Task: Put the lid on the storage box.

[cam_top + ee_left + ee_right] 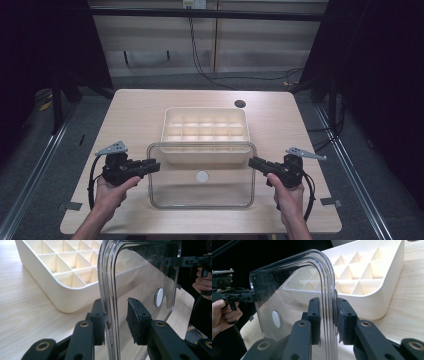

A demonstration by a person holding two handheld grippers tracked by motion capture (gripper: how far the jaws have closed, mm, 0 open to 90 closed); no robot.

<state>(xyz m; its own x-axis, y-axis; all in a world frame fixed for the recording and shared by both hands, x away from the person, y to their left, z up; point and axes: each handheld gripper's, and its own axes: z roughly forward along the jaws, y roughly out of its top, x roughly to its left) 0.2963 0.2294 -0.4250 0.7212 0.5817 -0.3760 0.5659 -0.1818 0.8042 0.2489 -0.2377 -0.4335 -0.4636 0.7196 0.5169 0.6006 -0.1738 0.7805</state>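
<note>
A clear plastic lid (220,187) with a white round knob (202,176) hangs level between my two grippers, over the near half of the table. My left gripper (152,166) is shut on its left rim and my right gripper (252,162) on its right rim. In the left gripper view the jaws (116,310) straddle the lid's (140,277) curved rim, with the right gripper (175,261) at the far edge. In the right gripper view the pads (329,307) pinch the rim of the lid (294,290). A cream compartment box (205,110) sits just behind the lid.
The light wooden table (135,115) has a dark round hole (240,103) at its back right. Grey tape marks (330,202) lie near the front corners. Cables run across the floor behind the table. Dark curtains stand on both sides.
</note>
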